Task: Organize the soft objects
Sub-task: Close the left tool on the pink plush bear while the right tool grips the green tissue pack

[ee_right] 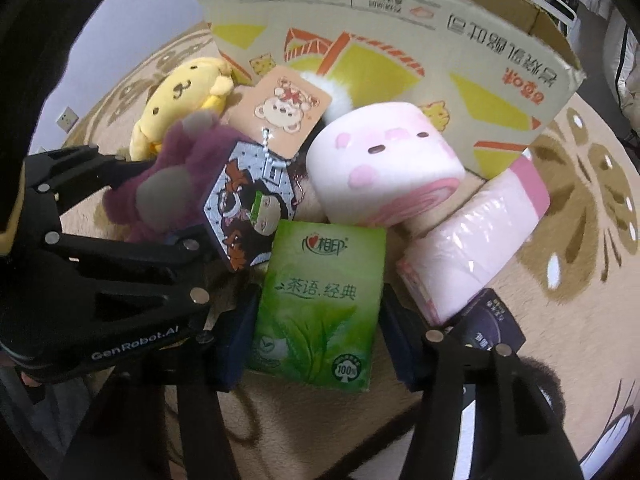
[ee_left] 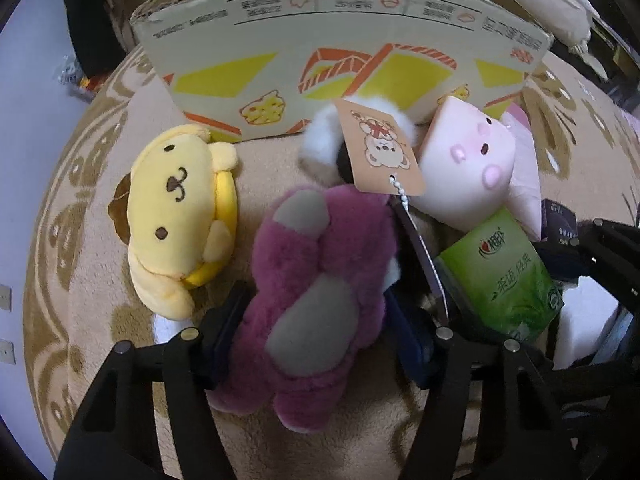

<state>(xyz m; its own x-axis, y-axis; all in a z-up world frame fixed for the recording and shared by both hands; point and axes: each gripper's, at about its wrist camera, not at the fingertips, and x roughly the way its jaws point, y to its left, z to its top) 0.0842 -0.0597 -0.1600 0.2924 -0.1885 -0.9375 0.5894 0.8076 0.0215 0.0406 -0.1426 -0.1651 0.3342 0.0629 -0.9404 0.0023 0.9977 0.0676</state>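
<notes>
Left wrist view
- My left gripper (ee_left: 316,344): its two pads sit on either side of the purple plush bear (ee_left: 308,292) and look pressed into the fur, so I judge it clamped on the bear.
- Bear's lie: straight ahead between my fingers, long axis running away from me toward the cardboard box (ee_left: 340,72), grey foot pads facing up.
- Neighbours: the yellow dog plush (ee_left: 180,212) lies just beside the bear to the left; the pink pig plush (ee_left: 468,164) is ahead to the right, against the box wall.
- Hang tag (ee_left: 384,152): it rests over the far end of the bear, on a bead chain.
- Ground: everything lies on the beige patterned rug (ee_left: 92,184).

Right wrist view
- My right gripper (ee_right: 316,316): the green tissue pack (ee_right: 316,308) stands between my pads; both appear to touch its sides, so I read it as gripped.
- Pack's lie: dead ahead, long axis pointing away from me toward the box (ee_right: 400,40).
- Pink wrapped pack (ee_right: 472,240): just to the right of the tissue pack, nearer this hand than the other.
- Left gripper (ee_right: 168,216): visible at the left edge with the bear (ee_right: 168,176).
- What the move turns on: the box opening lies beyond and above both held things, so I judge each needs lifting over the near wall.
</notes>
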